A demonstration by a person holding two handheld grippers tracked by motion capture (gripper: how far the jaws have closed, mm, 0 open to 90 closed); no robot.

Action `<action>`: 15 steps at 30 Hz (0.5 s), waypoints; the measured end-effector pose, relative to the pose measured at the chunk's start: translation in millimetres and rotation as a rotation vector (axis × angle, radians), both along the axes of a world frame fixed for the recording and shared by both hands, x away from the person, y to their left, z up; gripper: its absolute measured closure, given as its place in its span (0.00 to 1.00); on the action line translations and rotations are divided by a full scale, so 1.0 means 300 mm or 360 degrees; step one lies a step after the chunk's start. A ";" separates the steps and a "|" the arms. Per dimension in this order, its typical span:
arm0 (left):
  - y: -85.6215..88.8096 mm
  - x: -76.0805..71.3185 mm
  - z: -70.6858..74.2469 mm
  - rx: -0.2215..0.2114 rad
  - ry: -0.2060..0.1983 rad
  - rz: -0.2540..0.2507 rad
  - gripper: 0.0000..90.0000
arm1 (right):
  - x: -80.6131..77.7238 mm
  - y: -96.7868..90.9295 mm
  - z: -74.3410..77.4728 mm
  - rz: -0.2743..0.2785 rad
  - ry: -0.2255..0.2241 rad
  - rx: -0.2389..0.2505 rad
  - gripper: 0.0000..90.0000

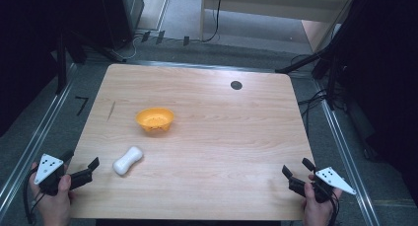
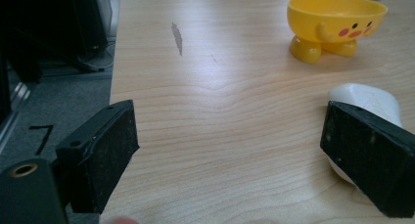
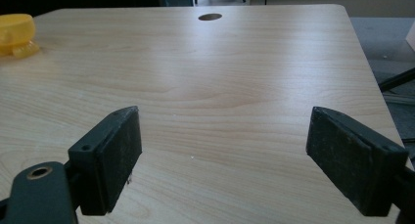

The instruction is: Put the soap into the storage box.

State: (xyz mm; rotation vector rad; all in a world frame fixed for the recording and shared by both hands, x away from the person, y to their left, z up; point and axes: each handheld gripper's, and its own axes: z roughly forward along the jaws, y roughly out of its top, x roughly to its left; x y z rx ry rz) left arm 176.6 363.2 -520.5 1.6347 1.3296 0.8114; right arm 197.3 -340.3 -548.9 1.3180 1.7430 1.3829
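A yellow bowl (image 1: 155, 120) with little feet and a duck face stands left of the table's middle. In the left gripper view the yellow bowl (image 2: 335, 21) is at the top right. A white bone-shaped object (image 1: 127, 160) lies nearer the front edge. My left gripper (image 1: 80, 159) is open at the front left corner, just left of the white object. In its own view the left gripper (image 2: 232, 150) has wide jaws, and the white object (image 2: 364, 99) lies partly behind the right jaw. My right gripper (image 1: 296, 168) is open at the front right corner, holding nothing. Its own view shows the right gripper (image 3: 225, 155) over bare wood.
The wooden table (image 1: 222, 137) has a black round grommet (image 1: 236, 85) near its back edge. A dark streak (image 1: 111, 110) marks the wood at the left. Dark stands and cables surround the table on the floor.
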 end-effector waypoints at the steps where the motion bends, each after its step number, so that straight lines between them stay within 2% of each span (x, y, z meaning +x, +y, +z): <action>1: -0.004 0.000 0.000 0.0021 0.0013 0.0000 0.08 | 0.000 0.001 0.000 0.0009 0.0002 -0.0005 0.16; 4: -0.008 0.004 0.000 0.0037 0.0045 -0.0008 0.03 | 0.003 0.003 0.000 -0.0003 0.0028 -0.0012 0.16; 5: -0.010 0.013 0.006 0.0053 0.0107 -0.0037 0.01 | 0.006 0.003 0.000 0.0013 0.0049 -0.0027 0.16; 9: -0.036 0.030 0.054 0.0149 0.0164 -0.0073 0.01 | 0.013 0.013 0.001 0.0011 0.0112 -0.0067 0.16; 10: -0.047 0.038 0.066 0.0176 0.0204 -0.0095 0.02 | 0.016 0.014 0.001 0.0017 0.0115 -0.0084 0.16; 12: -0.074 0.059 0.082 0.0278 0.0311 -0.0095 0.04 | 0.021 0.019 0.001 0.0033 0.0138 -0.0102 0.16; 13: -0.074 0.059 0.082 0.0278 0.0311 -0.0095 0.07 | 0.021 0.019 0.001 0.0033 0.0138 -0.0102 0.16; 15: -0.105 0.073 0.097 0.0361 0.0383 -0.0151 0.08 | 0.023 0.024 0.001 0.0052 0.0155 -0.0118 0.16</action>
